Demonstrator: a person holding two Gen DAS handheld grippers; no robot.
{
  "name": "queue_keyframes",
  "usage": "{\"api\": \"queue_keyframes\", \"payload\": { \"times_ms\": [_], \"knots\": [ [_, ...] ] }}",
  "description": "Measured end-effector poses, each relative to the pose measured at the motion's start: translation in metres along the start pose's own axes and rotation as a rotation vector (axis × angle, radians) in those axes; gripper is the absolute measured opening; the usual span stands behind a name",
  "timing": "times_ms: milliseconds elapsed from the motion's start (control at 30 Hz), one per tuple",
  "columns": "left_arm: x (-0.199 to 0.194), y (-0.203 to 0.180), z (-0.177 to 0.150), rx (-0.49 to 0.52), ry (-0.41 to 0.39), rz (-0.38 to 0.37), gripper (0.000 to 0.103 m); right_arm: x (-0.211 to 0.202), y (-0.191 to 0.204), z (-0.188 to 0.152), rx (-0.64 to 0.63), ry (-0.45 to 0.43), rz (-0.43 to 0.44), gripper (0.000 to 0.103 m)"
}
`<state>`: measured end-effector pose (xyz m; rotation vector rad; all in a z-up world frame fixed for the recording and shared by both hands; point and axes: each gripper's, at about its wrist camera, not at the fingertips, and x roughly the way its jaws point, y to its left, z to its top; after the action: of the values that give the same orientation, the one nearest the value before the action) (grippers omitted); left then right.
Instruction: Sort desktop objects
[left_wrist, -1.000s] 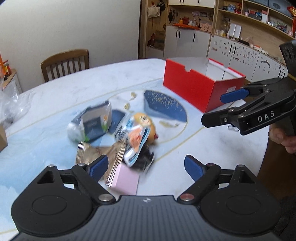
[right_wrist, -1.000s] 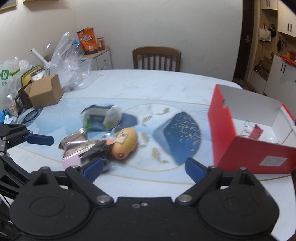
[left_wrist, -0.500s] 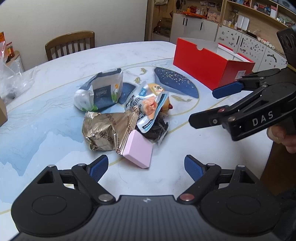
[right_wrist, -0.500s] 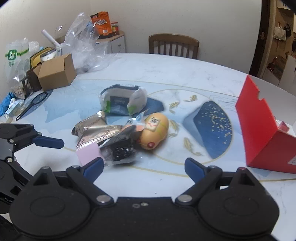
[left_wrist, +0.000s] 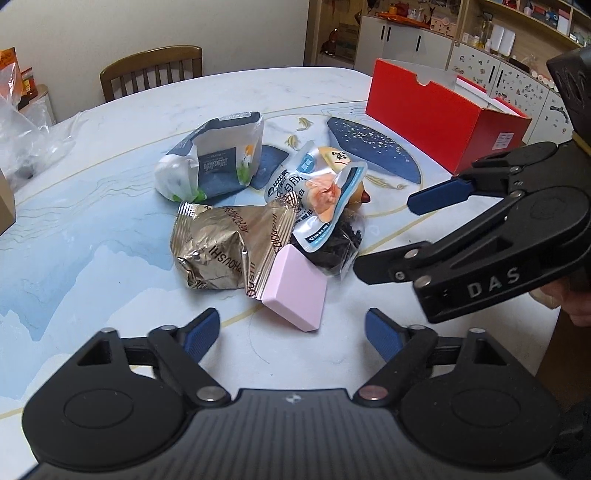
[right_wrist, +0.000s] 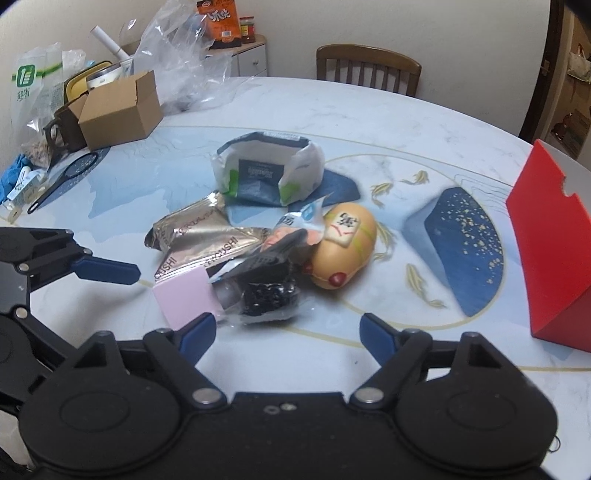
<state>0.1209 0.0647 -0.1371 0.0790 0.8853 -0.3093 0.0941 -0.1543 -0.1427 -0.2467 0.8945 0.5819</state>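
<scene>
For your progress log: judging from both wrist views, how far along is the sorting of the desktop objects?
Done: nothing that shows; the visible part of the red box looks empty. In hand: nothing. The left gripper and right gripper are open above the table, their jaws just narrowed, with nothing between them. Left: the whole pile, namely the pink block, gold bag, white pouch, snack packet and yellow toy.

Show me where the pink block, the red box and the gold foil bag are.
pink block (left_wrist: 295, 286), left wrist view, its top face.
red box (left_wrist: 424, 110), left wrist view, its long side wall.
gold foil bag (left_wrist: 218, 251), left wrist view, its crumpled front.
</scene>
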Motion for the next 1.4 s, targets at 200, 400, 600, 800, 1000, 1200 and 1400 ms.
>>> {"api": "queue_keyframes", "payload": {
  "times_ms": [200,400,600,800,1000,1200,1400],
  "knots": [
    [0.001,0.002,0.001,-0.013,0.011,0.006,0.055,0.009,0.005,0.005,-0.008,0.010,0.008,0.078],
    [0.002,0.007,0.003,-0.050,0.016,0.009,0.042,0.017,0.007,0.011,0.015,0.032,0.026,0.071],
    [0.002,0.008,0.007,-0.071,0.016,-0.001,0.033,0.020,0.009,0.014,0.024,0.042,0.047,0.053],
    [0.001,0.008,0.008,-0.098,0.017,-0.020,0.023,0.016,0.005,0.011,0.026,0.043,0.045,0.029],
    [-0.002,0.005,0.008,-0.103,0.011,-0.045,0.017,0.009,0.006,0.007,0.005,0.028,0.031,0.013],
    [-0.006,0.000,0.006,-0.107,0.013,-0.082,0.012,-0.007,0.002,-0.001,-0.007,0.006,0.011,0.003],
    [-0.010,-0.006,-0.001,-0.107,0.021,-0.113,0.011,-0.019,-0.011,-0.016,0.009,0.009,0.013,0.003]
  ]
}}
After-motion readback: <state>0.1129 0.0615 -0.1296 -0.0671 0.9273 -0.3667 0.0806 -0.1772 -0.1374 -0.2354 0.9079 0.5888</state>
